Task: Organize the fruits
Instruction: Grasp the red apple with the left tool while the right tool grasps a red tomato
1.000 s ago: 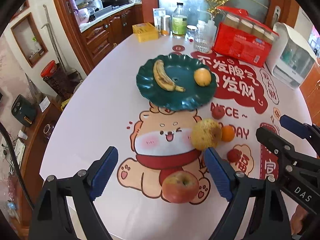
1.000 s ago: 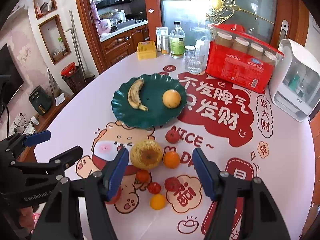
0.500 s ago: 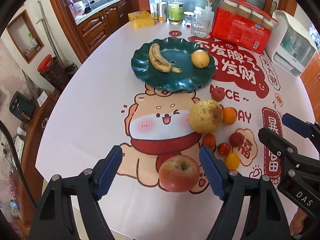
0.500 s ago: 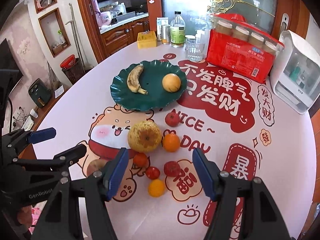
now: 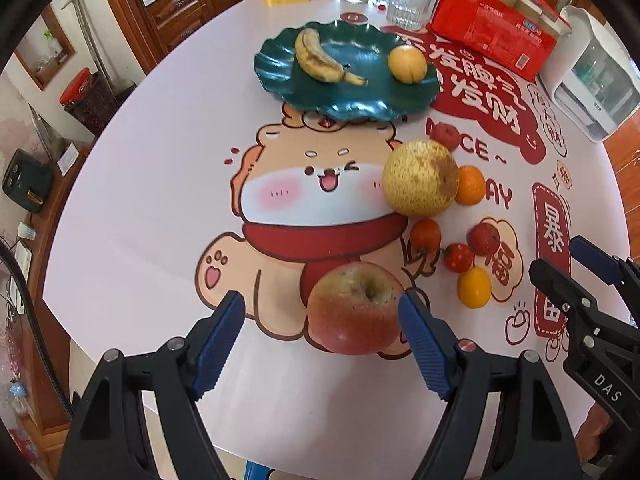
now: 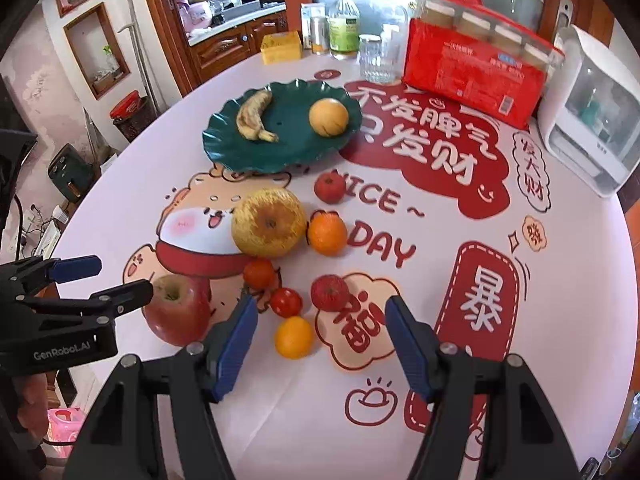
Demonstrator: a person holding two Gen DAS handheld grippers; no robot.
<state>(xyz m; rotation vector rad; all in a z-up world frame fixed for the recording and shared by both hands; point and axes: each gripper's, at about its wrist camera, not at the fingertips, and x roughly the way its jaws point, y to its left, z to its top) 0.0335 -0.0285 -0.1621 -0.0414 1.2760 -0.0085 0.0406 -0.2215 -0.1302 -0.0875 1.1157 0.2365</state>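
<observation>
A red apple (image 5: 356, 308) lies near the table's front edge between the blue fingers of my left gripper (image 5: 320, 336). The jaws are open; the apple sits close to the right finger and well clear of the left one. My right gripper (image 6: 322, 340) is open low over a small yellow-orange fruit (image 6: 293, 337), with a cherry tomato (image 6: 286, 301) and a bumpy red fruit (image 6: 330, 292) just beyond. A big yellow pear (image 6: 269, 222) and a mandarin (image 6: 327, 234) lie mid-table. The green plate (image 6: 288, 148) holds a banana (image 6: 254, 116) and an orange (image 6: 328, 117).
A red package (image 6: 476, 68), a glass (image 6: 376, 60), a bottle (image 6: 343, 28) and a yellow box (image 6: 280, 46) line the far edge. A white appliance (image 6: 588, 112) stands at the right. The table drops off close below both grippers.
Both grippers have sunk towards the table. The left jaws have narrowed and now straddle the apple. The small fruits now lie between the right fingers.
</observation>
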